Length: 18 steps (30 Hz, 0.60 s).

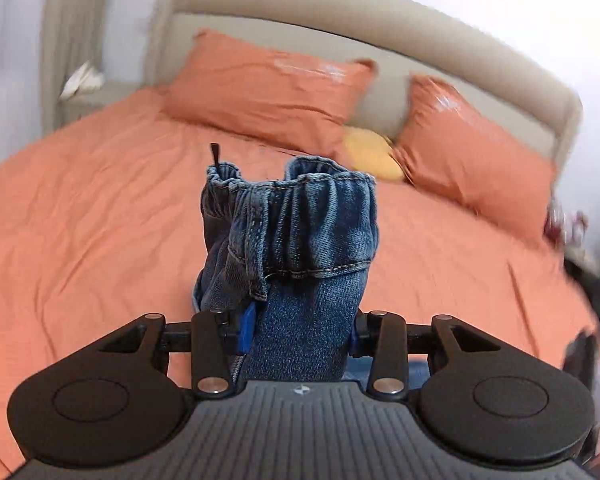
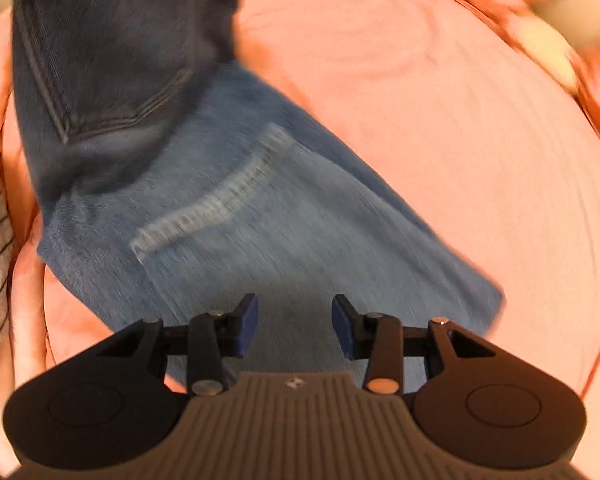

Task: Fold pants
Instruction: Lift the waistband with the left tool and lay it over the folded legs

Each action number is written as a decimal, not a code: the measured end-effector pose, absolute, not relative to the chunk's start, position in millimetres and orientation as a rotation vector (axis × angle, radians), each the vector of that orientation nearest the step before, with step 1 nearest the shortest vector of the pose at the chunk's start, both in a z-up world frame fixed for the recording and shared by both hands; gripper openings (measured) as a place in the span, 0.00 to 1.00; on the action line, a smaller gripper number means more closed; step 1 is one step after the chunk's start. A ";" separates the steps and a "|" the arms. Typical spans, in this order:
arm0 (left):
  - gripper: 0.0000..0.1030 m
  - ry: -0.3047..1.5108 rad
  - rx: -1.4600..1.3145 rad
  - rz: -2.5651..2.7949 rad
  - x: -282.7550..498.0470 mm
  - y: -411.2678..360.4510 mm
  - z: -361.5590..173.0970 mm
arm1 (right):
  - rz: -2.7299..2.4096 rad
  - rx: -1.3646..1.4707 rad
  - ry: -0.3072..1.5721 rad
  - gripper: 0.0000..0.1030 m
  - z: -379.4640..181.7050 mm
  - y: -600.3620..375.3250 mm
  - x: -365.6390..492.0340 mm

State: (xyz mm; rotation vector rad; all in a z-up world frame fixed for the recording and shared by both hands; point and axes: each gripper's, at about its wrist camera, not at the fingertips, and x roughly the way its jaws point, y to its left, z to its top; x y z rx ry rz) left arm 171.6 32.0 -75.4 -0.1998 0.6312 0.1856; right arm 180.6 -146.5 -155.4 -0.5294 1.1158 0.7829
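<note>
Left gripper (image 1: 302, 330) clenched on the jeans (image 1: 296, 240), elastic waistband bunched upright above its pads, lifted over the orange bed sheet (image 1: 80, 208). Right gripper (image 2: 295, 326) released, nothing between its pads, hovering over a denim leg (image 2: 260, 216) (blurred) lying flat. Bare sheet (image 2: 440, 120) right of the leg's edge; pillows (image 1: 268, 88) at the headboard (image 1: 380, 16).

open bedspread (image 1: 80, 220), pillows (image 1: 268, 92) probably blocking beyond
</note>
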 end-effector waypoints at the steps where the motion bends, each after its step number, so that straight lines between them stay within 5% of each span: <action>1: 0.45 0.639 -0.149 0.175 175.1 16.5 -79.0 | 0.758 -0.497 1.123 0.37 -155.4 -157.9 180.5; 11: 0.45 0.766 0.459 0.047 190.0 -145.3 -184.2 | 0.618 -0.358 1.169 0.37 -161.3 -226.2 168.1; 18: 0.47 0.833 0.686 -0.001 190.2 -179.5 -235.1 | 0.595 -0.340 1.188 0.37 -176.2 -239.5 158.7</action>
